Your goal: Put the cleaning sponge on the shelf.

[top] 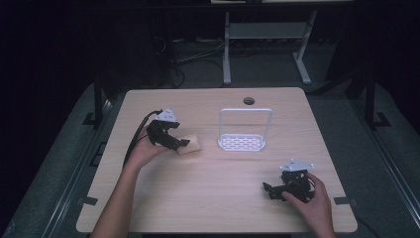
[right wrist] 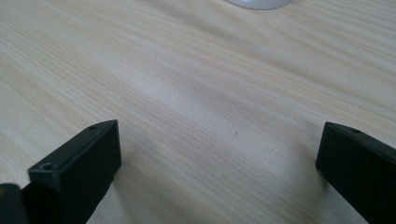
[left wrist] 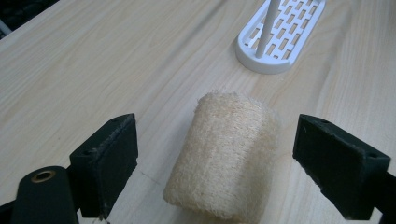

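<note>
A beige loofah sponge (left wrist: 229,158) lies on its side on the wooden table (top: 208,198), left of centre (top: 190,144). My left gripper (left wrist: 215,163) is open, one jaw on each side of the sponge with a gap to both. From above, that left gripper (top: 179,141) sits at the sponge's left end. A white slotted rack (top: 242,141) with an upright wire frame stands at mid-table, its base (left wrist: 285,35) beyond the sponge. My right gripper (top: 270,189) rests low at the table's front right, open, with bare wood between its jaws (right wrist: 217,154).
A round cable hole (top: 248,100) sits near the table's far edge. Beyond the table stand the white legs of another desk (top: 226,49) and cables on the dark floor. The rack's rim (right wrist: 259,3) shows at the top of the right gripper view.
</note>
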Motion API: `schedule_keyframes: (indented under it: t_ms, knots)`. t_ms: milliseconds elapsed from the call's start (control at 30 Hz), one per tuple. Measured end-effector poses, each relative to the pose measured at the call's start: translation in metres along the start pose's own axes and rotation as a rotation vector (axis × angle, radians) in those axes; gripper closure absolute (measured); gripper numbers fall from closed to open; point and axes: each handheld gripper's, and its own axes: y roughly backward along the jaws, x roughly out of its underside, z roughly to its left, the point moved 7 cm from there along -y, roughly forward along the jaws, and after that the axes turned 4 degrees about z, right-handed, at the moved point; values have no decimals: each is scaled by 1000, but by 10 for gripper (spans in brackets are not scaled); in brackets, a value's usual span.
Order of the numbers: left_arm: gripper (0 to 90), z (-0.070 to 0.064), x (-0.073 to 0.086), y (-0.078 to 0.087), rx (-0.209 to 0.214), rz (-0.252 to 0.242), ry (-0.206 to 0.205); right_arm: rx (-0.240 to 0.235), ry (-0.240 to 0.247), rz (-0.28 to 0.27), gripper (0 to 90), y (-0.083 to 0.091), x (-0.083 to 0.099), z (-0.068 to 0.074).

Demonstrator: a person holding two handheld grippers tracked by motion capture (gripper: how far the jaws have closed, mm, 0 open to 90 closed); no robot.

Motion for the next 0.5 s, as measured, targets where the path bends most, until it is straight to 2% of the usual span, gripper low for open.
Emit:
schedule_keyframes:
  t_ms: [200, 367, 500]
  knots:
    - [136, -1, 2, -6, 12, 12, -9, 0, 0, 0, 0, 0, 0, 0]
    - [133, -3, 3, -11, 6, 30, -37, 0, 0, 0, 0, 0, 0, 0]
    - [133, -5, 3, -15, 16, 30, -39, 0, 0, 0, 0, 0, 0, 0]
